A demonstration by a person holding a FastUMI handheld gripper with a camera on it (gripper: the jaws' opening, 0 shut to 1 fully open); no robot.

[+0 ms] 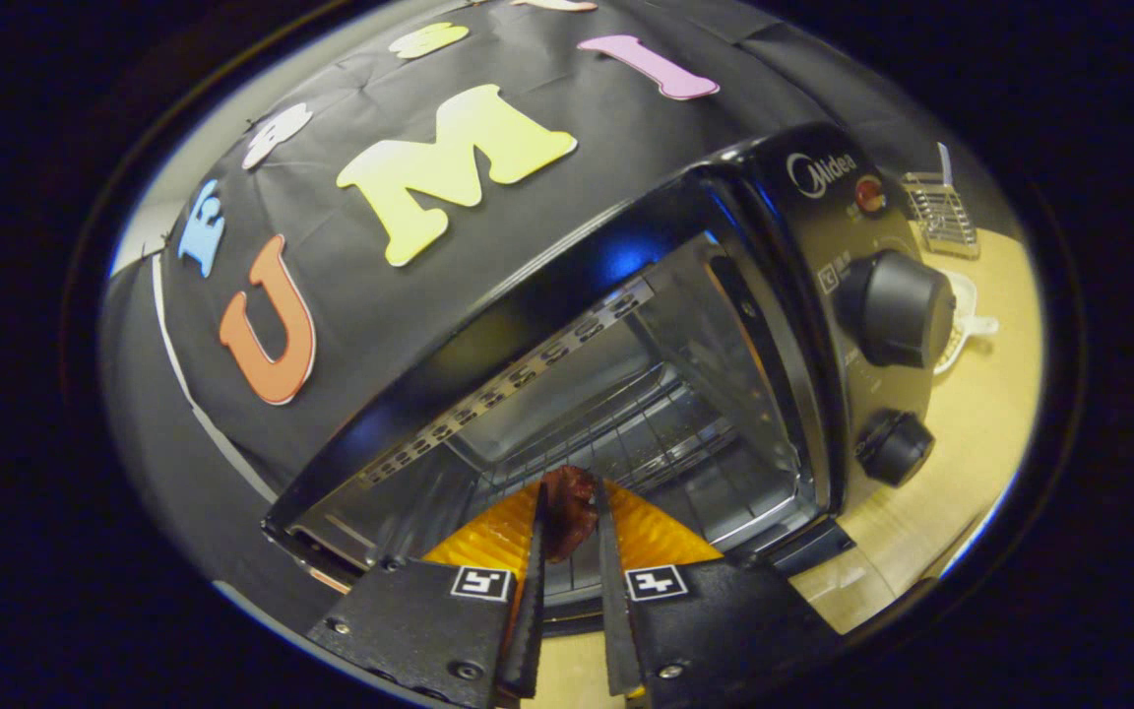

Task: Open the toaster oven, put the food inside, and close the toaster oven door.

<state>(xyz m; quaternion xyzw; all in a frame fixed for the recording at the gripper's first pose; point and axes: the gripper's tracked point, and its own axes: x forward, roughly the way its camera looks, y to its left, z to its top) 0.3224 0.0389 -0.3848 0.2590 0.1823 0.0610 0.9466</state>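
Observation:
A black toaster oven stands on the wooden table, tilted in my view, with its door down and its metal cavity open. A wire rack lies inside the cavity. My gripper is shut on a dark reddish-brown piece of food, which sits between the two fingers at the mouth of the cavity, just above the front of the rack. Two round black knobs sit on the oven's panel, to the right of the cavity.
Beyond the oven on the light wooden table stand a small wire basket and a white dish. The black cloth wall rises behind the oven.

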